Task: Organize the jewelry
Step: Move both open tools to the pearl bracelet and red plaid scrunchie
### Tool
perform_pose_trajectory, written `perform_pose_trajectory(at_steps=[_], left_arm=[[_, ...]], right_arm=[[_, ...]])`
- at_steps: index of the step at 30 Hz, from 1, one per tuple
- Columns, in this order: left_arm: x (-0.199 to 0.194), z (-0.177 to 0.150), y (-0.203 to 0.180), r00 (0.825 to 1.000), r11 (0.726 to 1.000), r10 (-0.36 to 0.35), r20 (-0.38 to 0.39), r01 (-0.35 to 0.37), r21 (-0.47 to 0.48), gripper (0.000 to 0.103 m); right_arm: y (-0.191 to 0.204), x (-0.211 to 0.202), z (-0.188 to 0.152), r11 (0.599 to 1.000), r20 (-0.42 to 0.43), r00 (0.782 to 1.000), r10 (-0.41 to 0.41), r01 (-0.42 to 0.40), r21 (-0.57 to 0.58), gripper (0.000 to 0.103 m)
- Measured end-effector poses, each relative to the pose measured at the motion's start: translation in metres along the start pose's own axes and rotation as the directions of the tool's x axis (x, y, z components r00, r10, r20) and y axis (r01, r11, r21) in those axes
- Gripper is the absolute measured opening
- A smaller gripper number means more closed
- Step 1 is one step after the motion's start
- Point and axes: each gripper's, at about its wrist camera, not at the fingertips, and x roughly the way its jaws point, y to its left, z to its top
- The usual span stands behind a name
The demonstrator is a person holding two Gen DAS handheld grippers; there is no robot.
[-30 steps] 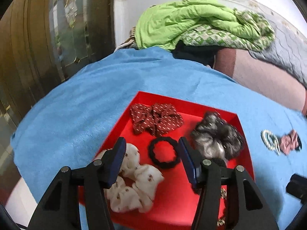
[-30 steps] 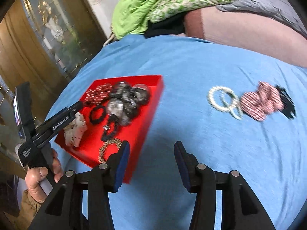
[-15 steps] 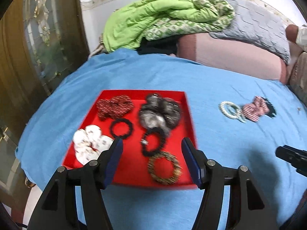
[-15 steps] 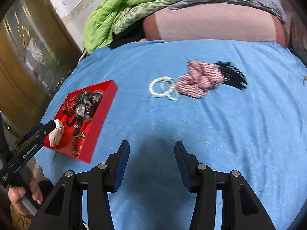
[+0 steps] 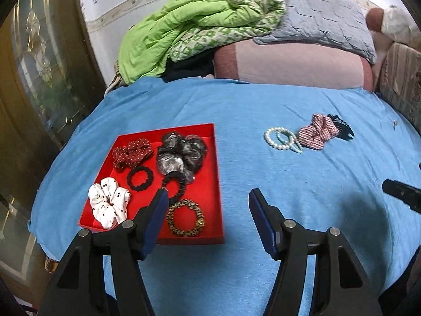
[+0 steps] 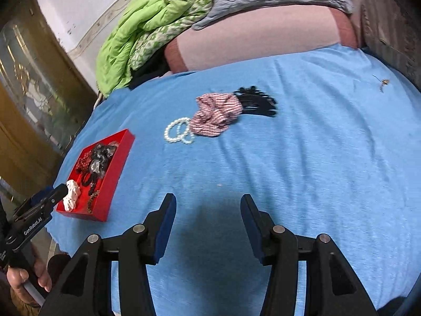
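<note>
A red tray on the blue cloth holds several scrunchies and hair ties: a white dotted one, a dark red one, a grey-black one, a leopard band. The tray also shows at the left of the right wrist view. On the cloth to the right lie pearl bracelets, a striped pink scrunchie and a black hair clip. My left gripper is open and empty, above the tray's near right corner. My right gripper is open and empty over bare cloth.
The blue cloth covers a round table; its edge drops off at the left and front. Behind it lie a green quilt, a grey cushion and a pink bolster. A brass-framed glass door stands at the left.
Both grippers have pulled back and turned right. The tray has shifted from under the left gripper to its left. The bracelets and striped scrunchie now sit nearer the middle of the right view.
</note>
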Motion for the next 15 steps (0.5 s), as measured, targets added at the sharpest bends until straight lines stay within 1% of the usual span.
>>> perform_pose_trajectory(at_steps=[2, 10, 15], left_arm=[[-0.003, 0.0, -0.007, 1.0, 1.0, 0.002, 0.003, -0.002, 0.019, 0.062], [-0.004, 0.0, -0.026, 1.0, 0.998, -0.001, 0.0, 0.001, 0.067, 0.063], [0.0, 0.002, -0.029, 1.0, 0.997, -0.01, -0.013, 0.011, 0.073, 0.063]], right_arm=[[-0.008, -0.005, 0.0, 1.0, 0.01, 1.0, -0.007, 0.007, 0.012, 0.061], [-0.034, -0.011, -0.001, 0.998, 0.017, 1.0, -0.017, 0.016, 0.066, 0.062], [-0.044, -0.01, -0.002, 0.997, 0.015, 0.999, -0.028, 0.027, 0.077, 0.062]])
